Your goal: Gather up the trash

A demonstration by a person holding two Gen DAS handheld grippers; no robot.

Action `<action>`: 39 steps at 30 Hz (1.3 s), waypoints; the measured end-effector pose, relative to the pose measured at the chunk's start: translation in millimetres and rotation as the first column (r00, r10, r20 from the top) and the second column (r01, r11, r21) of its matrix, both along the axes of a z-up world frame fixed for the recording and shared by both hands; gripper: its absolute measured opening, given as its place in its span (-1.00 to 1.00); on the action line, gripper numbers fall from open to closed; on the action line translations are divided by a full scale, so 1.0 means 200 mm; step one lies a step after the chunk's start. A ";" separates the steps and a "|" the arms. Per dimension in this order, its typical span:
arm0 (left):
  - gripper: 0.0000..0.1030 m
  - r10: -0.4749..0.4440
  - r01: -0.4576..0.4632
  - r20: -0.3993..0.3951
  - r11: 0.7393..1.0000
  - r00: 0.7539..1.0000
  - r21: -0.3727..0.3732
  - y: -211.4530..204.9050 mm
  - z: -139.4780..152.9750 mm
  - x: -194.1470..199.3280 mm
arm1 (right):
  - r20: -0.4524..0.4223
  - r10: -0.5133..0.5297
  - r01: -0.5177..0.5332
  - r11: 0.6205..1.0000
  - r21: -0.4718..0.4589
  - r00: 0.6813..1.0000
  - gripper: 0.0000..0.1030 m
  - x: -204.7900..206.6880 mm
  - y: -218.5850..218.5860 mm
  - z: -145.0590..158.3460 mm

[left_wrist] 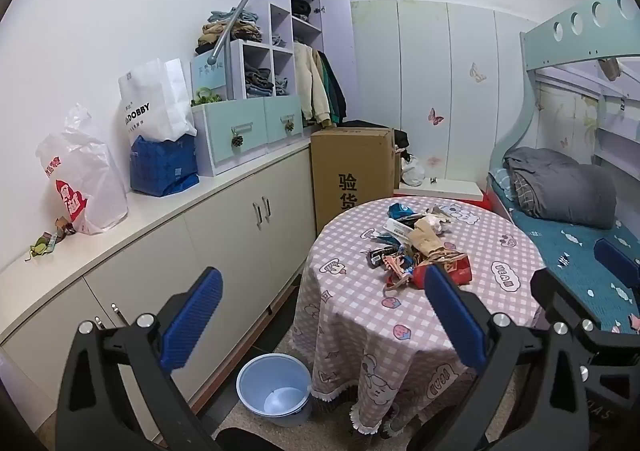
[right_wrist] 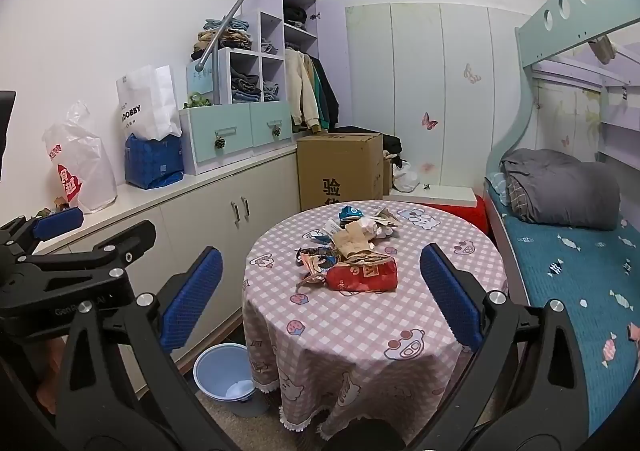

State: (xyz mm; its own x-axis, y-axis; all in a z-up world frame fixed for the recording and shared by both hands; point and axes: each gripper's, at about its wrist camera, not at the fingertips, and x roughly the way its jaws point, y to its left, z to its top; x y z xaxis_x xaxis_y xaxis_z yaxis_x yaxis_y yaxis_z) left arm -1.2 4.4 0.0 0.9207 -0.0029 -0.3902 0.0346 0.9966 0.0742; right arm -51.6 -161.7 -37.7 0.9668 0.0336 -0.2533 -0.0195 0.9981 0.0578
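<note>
Clearly the trash pile [right_wrist: 352, 247] lies ahead of both claws, heaped near the middle of the round table [right_wrist: 440, 307] with the pink checked cloth, and neither claw touches it yet. Both are spread wide and hold nothing: the right gripper [right_wrist: 320, 295] frames the heap between its blue pads, while the left gripper [left_wrist: 320, 315] sits further to the left, so the pile falls toward its right pad. Judging by this, the right hand is the better placed for a first grab. Nearest it lies a red snack bag [right_wrist: 362, 275], its long side running left to right across the line of reach, so the pads would close on its short width if the claw goes straight in. Behind it are brown paper [right_wrist: 352, 241], small dark wrappers and a blue packet [right_wrist: 351, 212], loosely overlapping, and a pinch may drag neighbours along. A blue bin [left_wrist: 276, 389] stands on the floor just left of the table, beside the white cabinets [left_wrist: 224, 235], partly under the hanging cloth. Nothing blocks the way across the tabletop, though the cloth edge may hinder the drop.
</note>
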 end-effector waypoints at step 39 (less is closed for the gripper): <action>0.92 0.008 -0.008 -0.018 1.000 1.000 -0.006 -0.05 -0.08 0.03 | -0.023 0.011 -0.011 1.000 0.026 1.000 0.88 0.02 0.00 -0.06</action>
